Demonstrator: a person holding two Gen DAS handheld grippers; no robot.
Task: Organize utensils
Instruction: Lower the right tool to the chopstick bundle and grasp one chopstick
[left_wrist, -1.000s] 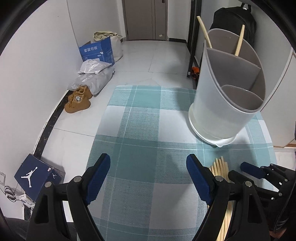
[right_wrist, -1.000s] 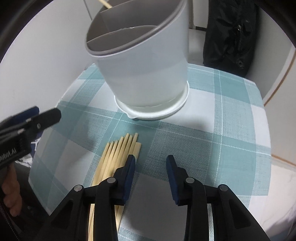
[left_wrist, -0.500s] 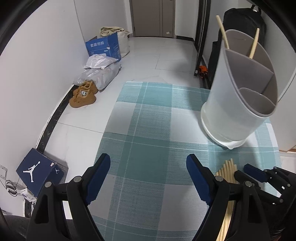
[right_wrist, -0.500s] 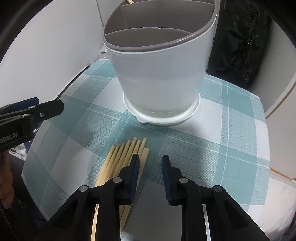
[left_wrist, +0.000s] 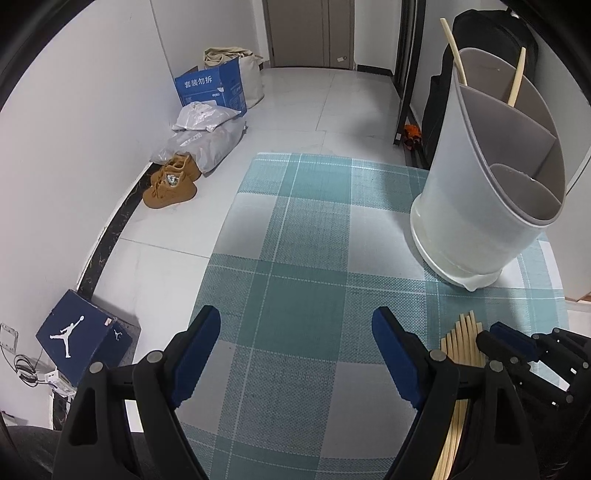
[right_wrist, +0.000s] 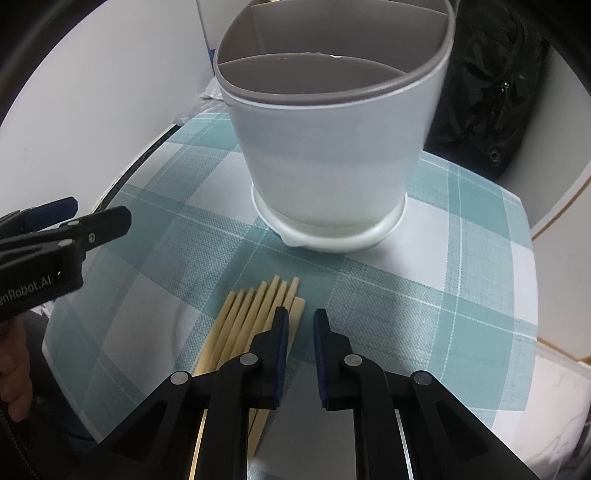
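Observation:
A bundle of pale wooden chopsticks (right_wrist: 251, 314) lies on the teal checked cloth (left_wrist: 303, 258), in front of a white utensil holder (right_wrist: 332, 147) with grey dividers. In the left wrist view the holder (left_wrist: 461, 206) has two chopsticks (left_wrist: 517, 74) standing in its far compartment. My right gripper (right_wrist: 301, 314) hovers at the right edge of the bundle. Its jaws are closing with a narrow gap, and only cloth shows between them. My left gripper (left_wrist: 295, 317) is wide open over bare cloth, left of the bundle (left_wrist: 458, 343).
The cloth-covered table ends close on the left, with the floor below. On the floor are tan shoes (left_wrist: 171, 181), a dark blue shoebox (left_wrist: 85, 336), a blue carton (left_wrist: 210, 86) and plastic bags. A black backpack (right_wrist: 491, 88) stands behind the holder.
The right gripper's jaws have drawn much closer together beside the chopsticks, and the holder looms larger in its view. The left gripper stays wide open.

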